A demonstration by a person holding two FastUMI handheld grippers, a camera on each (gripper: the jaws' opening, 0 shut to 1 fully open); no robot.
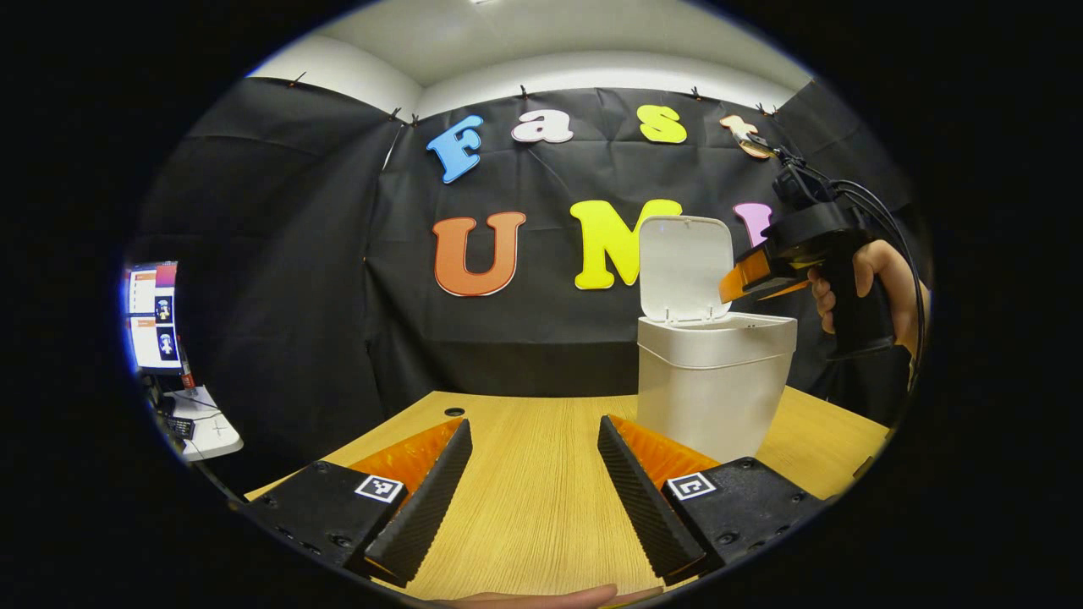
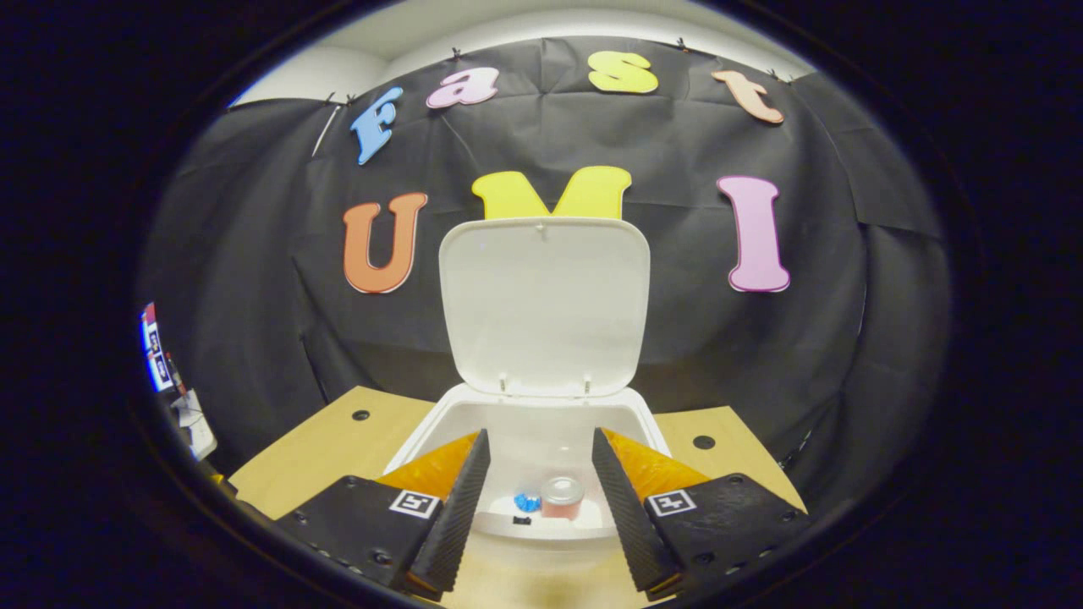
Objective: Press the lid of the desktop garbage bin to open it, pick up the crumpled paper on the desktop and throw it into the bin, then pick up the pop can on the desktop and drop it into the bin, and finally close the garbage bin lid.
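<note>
The white garbage bin (image 1: 711, 381) stands on the wooden table (image 1: 525, 507), its lid (image 1: 684, 266) swung upright. My left gripper (image 1: 534, 421) hovers open over bare table, left of the bin, holding nothing. A hand holds my right gripper (image 1: 749, 275) above the bin's mouth. In the right gripper view I look down into the bin (image 2: 440, 423) past the raised lid (image 2: 546, 304). A pop can (image 2: 561, 497) stands on the bin's floor with a small blue crumpled piece (image 2: 526, 502) beside it. My right gripper (image 2: 540, 436) is open and empty above them.
A monitor (image 1: 152, 317) and a small white stand (image 1: 207, 431) sit off the table's left side. The table has round cable holes (image 1: 454, 412) (image 2: 704, 441). A fingertip (image 1: 541, 599) shows at the lower edge of the left gripper view.
</note>
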